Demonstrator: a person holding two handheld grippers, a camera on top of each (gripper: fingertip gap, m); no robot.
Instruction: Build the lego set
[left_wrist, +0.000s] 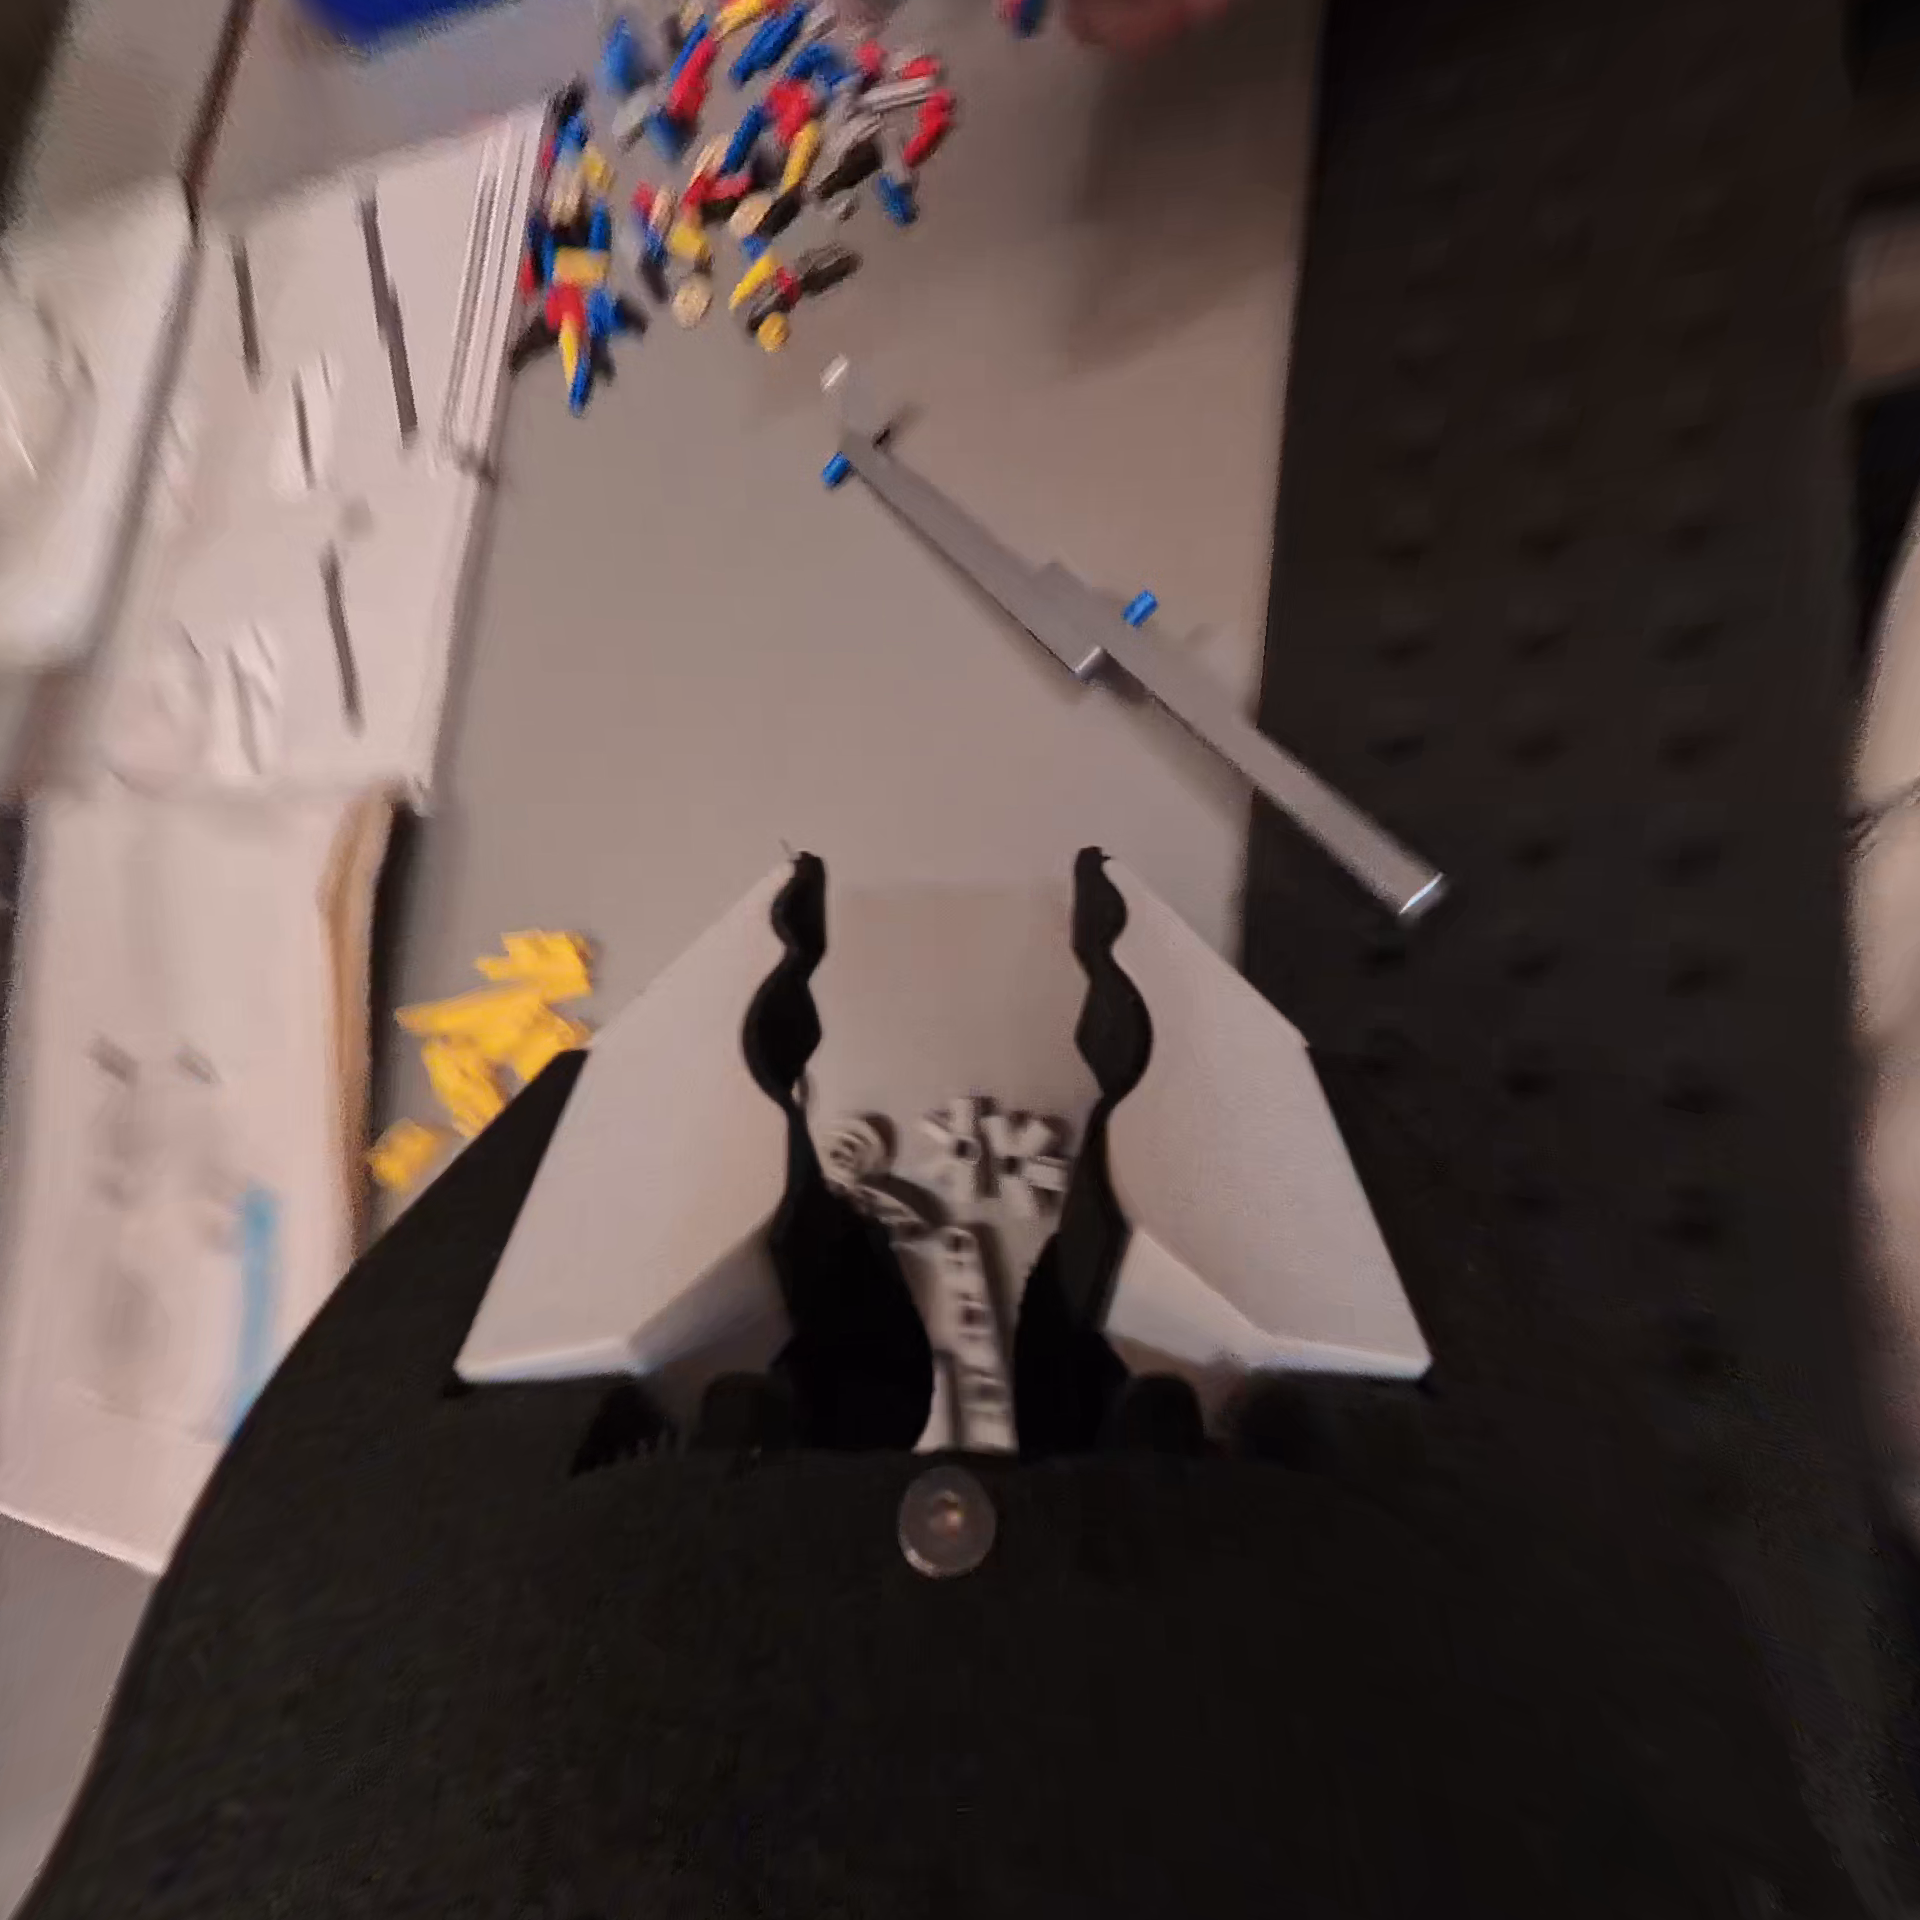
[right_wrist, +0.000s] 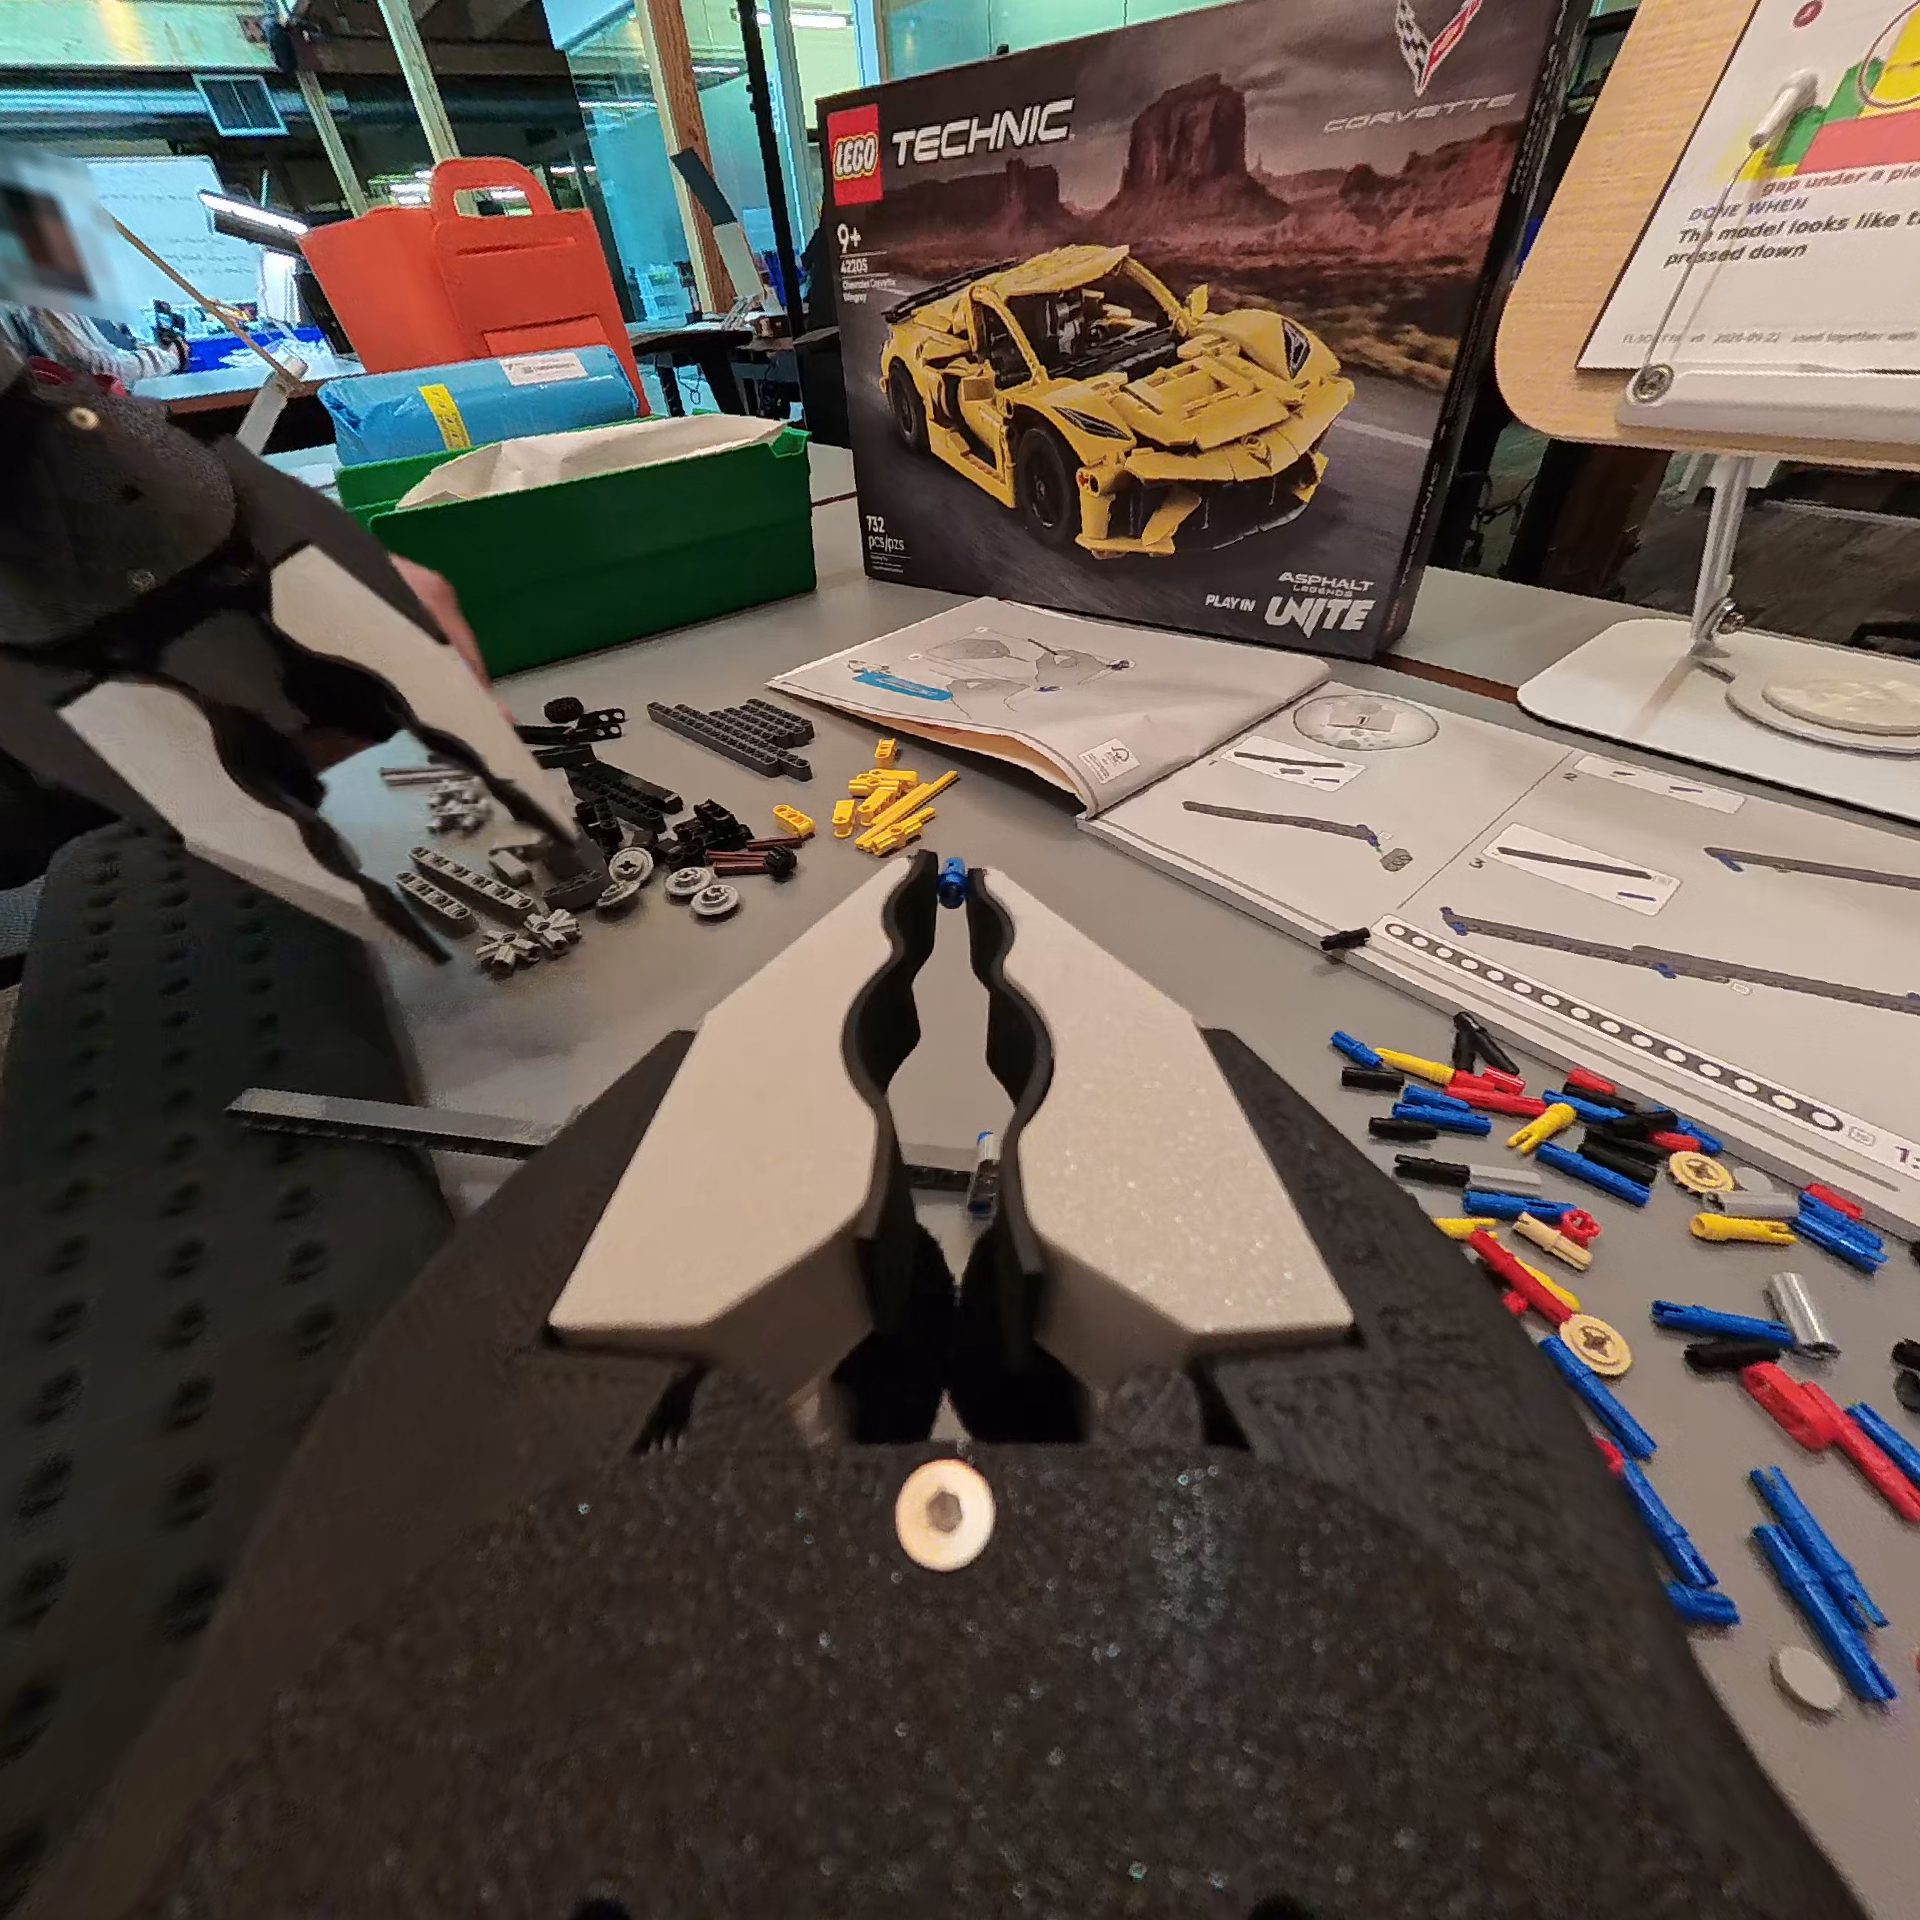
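A: Left wrist view first. What is seen of its own gripper?

B: The left gripper (left_wrist: 943, 862) is seen with its fingers spread apart and nothing held between them. The whole frame is blurred by motion. A long grey beam (left_wrist: 1132, 665) with blue pins pushed into it is laid slantwise on the grey table (left_wrist: 727, 644), its near end reaching over a black perforated mat (left_wrist: 1558, 623).

A: And the loose parts?

B: A heap of blue, red, yellow and black pins (left_wrist: 727, 187) is found far ahead, beside the opened instruction booklet (left_wrist: 260, 499). A small pile of yellow parts (left_wrist: 488, 1029) is seen just left of the fingers, and grey pieces (left_wrist: 966, 1153) are glimpsed low between them.

A: Right wrist view?

B: The right gripper (right_wrist: 952, 881) is clamped at its tips on a small blue pin (right_wrist: 951, 879), held above the table. The grey beam is partly hidden behind the fingers. The left gripper (right_wrist: 488, 883) is lowered, tips apart, over grey and black pieces at the left; whether anything is touched cannot be told. Yellow parts lie beyond, coloured pins at the right beside the booklet, and the set's box (right_wrist: 1143, 312) is stood upright at the back next to a green bin (right_wrist: 623, 551).
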